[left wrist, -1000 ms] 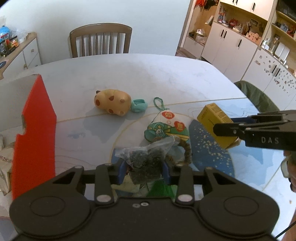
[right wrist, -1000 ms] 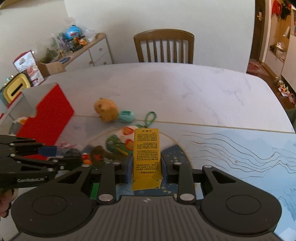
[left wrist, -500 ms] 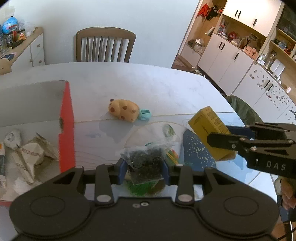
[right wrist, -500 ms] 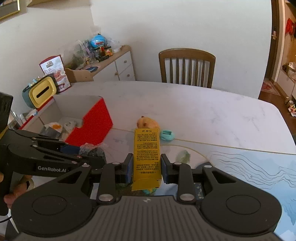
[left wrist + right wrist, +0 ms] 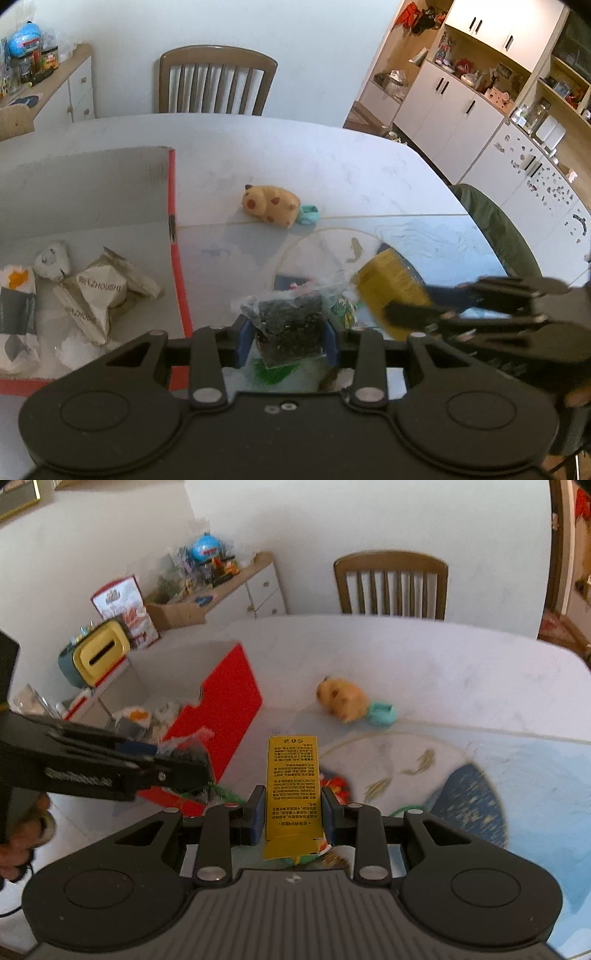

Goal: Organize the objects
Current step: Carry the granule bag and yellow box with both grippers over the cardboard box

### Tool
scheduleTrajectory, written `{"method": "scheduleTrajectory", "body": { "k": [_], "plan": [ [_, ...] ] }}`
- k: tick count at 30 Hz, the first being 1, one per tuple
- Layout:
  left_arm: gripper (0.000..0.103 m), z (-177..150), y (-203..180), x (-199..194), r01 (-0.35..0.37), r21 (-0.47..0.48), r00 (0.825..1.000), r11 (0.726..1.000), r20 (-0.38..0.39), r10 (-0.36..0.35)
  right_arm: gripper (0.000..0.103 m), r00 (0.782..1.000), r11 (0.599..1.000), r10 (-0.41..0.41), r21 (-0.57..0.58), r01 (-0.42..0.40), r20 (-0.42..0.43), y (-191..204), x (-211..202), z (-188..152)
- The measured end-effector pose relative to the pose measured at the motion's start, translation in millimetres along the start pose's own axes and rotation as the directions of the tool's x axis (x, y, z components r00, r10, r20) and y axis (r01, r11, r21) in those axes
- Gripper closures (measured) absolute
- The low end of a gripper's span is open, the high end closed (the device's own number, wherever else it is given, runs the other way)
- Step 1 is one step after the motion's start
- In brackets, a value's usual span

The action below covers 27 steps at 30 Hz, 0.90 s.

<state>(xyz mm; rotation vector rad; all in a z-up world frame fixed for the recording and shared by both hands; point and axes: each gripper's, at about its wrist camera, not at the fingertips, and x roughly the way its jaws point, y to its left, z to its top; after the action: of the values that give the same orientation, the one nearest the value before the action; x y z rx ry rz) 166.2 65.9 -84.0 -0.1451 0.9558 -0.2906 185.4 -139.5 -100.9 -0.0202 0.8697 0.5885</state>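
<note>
My left gripper [image 5: 288,341] is shut on a clear bag of dark tea leaves [image 5: 286,325], held above the table just right of the red box [image 5: 177,258]. My right gripper [image 5: 293,818] is shut on a tall yellow carton [image 5: 292,786], also raised; in the left wrist view the yellow carton [image 5: 391,291] hangs blurred at the right. The left gripper [image 5: 177,760] with its bag appears at the left of the right wrist view, in front of the red box [image 5: 229,709]. A spotted yellow plush toy [image 5: 271,205] and a teal piece [image 5: 308,214] lie mid-table.
The red box holds crumpled paper packets [image 5: 99,291]. A colourful pouch [image 5: 334,788] lies under the grippers on the patterned mat [image 5: 424,236]. A wooden chair [image 5: 218,83] stands behind the table, a sideboard [image 5: 225,594] to the left, white cabinets [image 5: 461,107] to the right.
Both grippers rose and swung left toward the red box, each keeping its object. The box's inside has come into the left wrist view, and the pouch has slipped beneath the grippers.
</note>
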Motion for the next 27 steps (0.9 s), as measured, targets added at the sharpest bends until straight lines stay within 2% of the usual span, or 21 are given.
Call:
{"method": "scheduleTrajectory", "body": {
  "k": [7,16,21,27],
  "plan": [
    [0.066,-7,2,-6,0.011,0.009,1.0,1.0,-0.002,-0.011,0.074,0.998,1.0,-0.023,0.015,0.024,-0.054,6,39,-16],
    [0.066,-9,16,-34,0.004,-0.015,0.999,1.0,0.037,-0.004,0.074,0.995,0.998,-0.06,-0.012,0.059,-0.084,8,53,-19],
    [0.066,-5,28,-58,-0.017,-0.02,0.998,1.0,0.068,0.018,0.074,0.995,0.998,-0.06,-0.023,0.058,-0.079,13,49,-19],
    [0.066,2,49,-80,-0.067,-0.031,0.995,0.997,0.073,0.069,0.074,0.998,0.996,-0.047,-0.072,0.044,-0.039,31,27,-5]
  ]
}}
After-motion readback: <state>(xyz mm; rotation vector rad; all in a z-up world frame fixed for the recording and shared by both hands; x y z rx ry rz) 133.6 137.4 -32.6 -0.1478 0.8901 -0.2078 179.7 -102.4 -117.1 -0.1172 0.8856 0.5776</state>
